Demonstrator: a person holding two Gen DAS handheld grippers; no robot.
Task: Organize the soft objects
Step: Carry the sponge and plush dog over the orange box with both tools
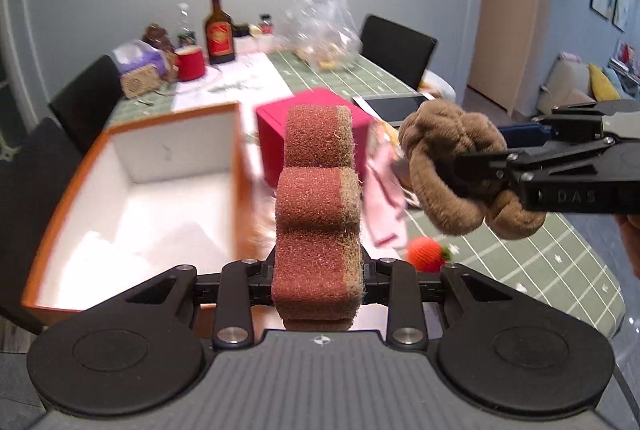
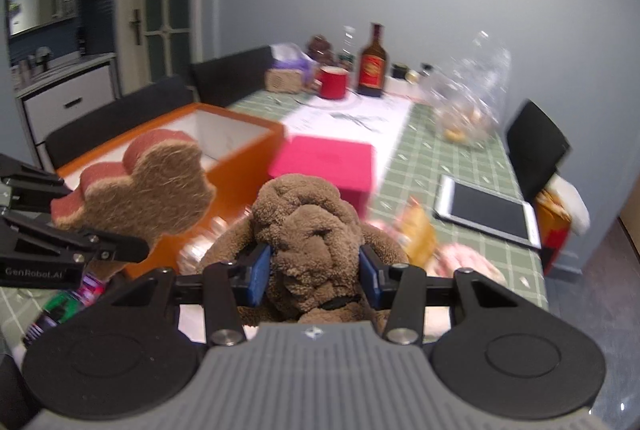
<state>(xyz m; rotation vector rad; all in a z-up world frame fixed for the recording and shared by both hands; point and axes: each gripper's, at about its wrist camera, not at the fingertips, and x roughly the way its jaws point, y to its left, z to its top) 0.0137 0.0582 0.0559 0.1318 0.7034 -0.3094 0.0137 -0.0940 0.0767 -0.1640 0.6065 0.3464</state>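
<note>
My left gripper is shut on a red-brown lobed sponge with a fibrous tan face, held upright above the table; the right wrist view shows that sponge at the left, clamped in the left gripper. My right gripper is shut on a brown plush dog, its blue pads pressing the head from both sides. In the left wrist view the plush dog hangs at the right in the right gripper. An orange box with a white inside stands open at the left, below the sponge.
A pink box stands behind the sponge. A pink cloth and an orange knitted ball lie on the green checked tablecloth. A tablet, a bottle, a red mug and a clear plastic bag sit farther back. Black chairs surround the table.
</note>
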